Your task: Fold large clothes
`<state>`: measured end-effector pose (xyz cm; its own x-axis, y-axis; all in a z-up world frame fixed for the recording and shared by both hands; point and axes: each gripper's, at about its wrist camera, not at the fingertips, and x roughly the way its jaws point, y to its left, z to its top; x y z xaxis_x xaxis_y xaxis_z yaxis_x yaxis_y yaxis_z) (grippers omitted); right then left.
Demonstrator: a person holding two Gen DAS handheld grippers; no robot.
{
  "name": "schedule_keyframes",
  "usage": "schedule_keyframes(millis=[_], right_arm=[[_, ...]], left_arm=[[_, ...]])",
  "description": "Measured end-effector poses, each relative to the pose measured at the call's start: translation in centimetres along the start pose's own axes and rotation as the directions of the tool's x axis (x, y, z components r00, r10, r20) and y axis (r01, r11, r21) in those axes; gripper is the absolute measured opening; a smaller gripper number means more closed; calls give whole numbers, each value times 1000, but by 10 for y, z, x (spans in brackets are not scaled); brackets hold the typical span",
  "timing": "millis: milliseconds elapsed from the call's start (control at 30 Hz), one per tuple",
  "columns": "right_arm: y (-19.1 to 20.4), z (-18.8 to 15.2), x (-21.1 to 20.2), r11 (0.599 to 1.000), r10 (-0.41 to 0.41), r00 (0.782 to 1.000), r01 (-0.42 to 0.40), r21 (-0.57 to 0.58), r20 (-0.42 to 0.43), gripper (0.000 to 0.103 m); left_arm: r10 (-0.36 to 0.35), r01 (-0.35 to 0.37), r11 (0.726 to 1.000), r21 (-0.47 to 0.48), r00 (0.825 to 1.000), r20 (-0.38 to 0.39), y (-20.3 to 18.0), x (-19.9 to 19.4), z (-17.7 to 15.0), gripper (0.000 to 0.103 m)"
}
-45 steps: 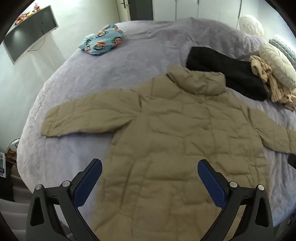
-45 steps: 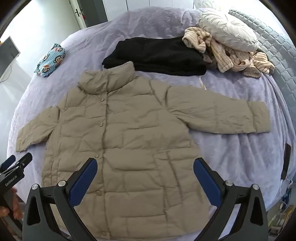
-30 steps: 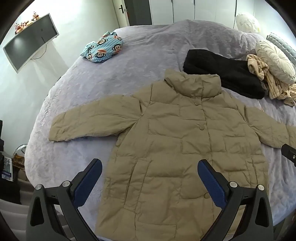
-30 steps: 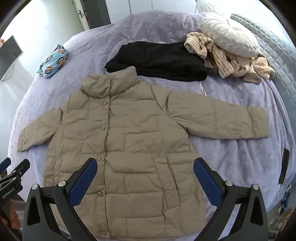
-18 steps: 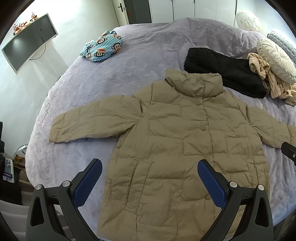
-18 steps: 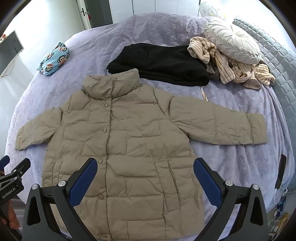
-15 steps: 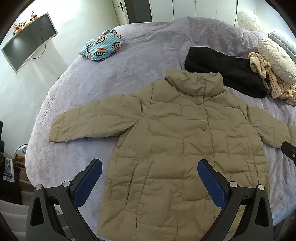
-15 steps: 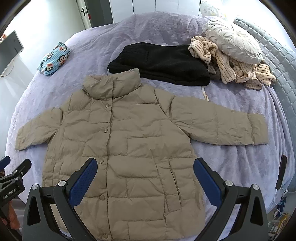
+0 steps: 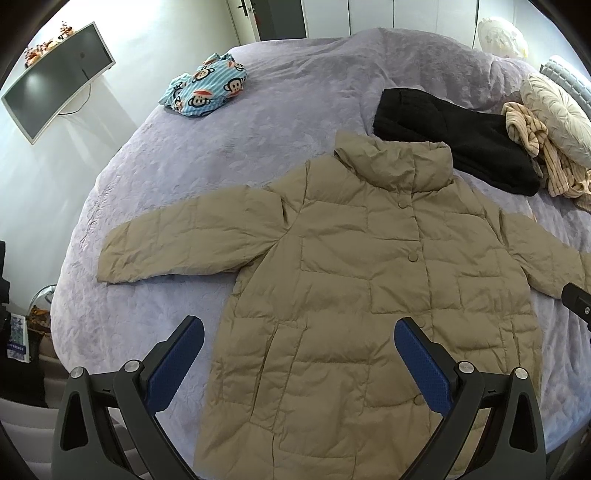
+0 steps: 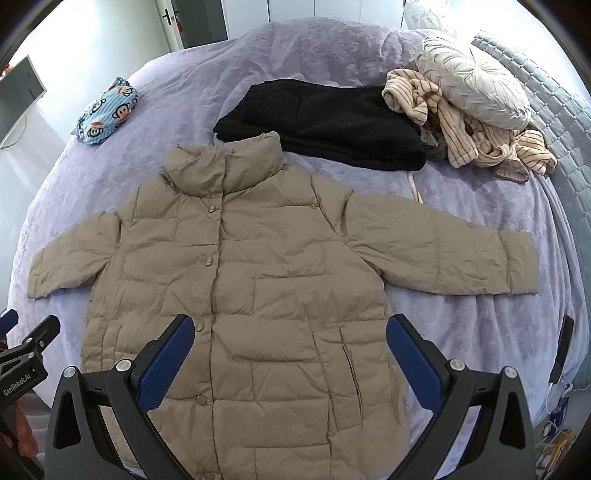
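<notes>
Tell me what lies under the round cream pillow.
The round cream pillow rests on a heap of striped beige clothes, beside the black garment. Whatever lies deeper beneath pillow and heap is covered.

— On the bed (image 9: 295, 92), besides the clothes?
— Lavender quilted cover, rumpled. Blue monkey-print cloth (image 9: 205, 88) bunched near the far left edge.
— Toward the far right corner?
— Cream pleated round cushion (image 10: 476, 88), lying by the grey padded headboard (image 10: 546, 92). Second pale pillow (image 9: 502, 37) beyond it, at the far edge.
— Off the bed?
— Curved monitor (image 9: 55, 77) on the left wall, screen dark, cable hanging below. Dark door (image 9: 280, 18) in the far wall, white cupboard fronts (image 9: 406, 14) beside it.
— By the right edge?
— Slim dark slab (image 10: 561, 347), maybe a phone, hard to tell. Thin white cord (image 10: 413, 186) lying on the cover, well apart from it.
</notes>
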<state>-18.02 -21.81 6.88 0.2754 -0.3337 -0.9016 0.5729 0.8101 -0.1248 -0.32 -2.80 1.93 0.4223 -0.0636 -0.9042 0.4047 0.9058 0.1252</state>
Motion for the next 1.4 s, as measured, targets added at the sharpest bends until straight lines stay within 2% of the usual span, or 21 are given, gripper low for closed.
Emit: schedule_keyframes(millis=[1400], right_arm=[[3, 3, 8, 1000, 7, 999, -8, -4, -37, 103]], left_arm=[[-2, 2, 1000, -3, 1000, -21, 2, 8, -1, 103]])
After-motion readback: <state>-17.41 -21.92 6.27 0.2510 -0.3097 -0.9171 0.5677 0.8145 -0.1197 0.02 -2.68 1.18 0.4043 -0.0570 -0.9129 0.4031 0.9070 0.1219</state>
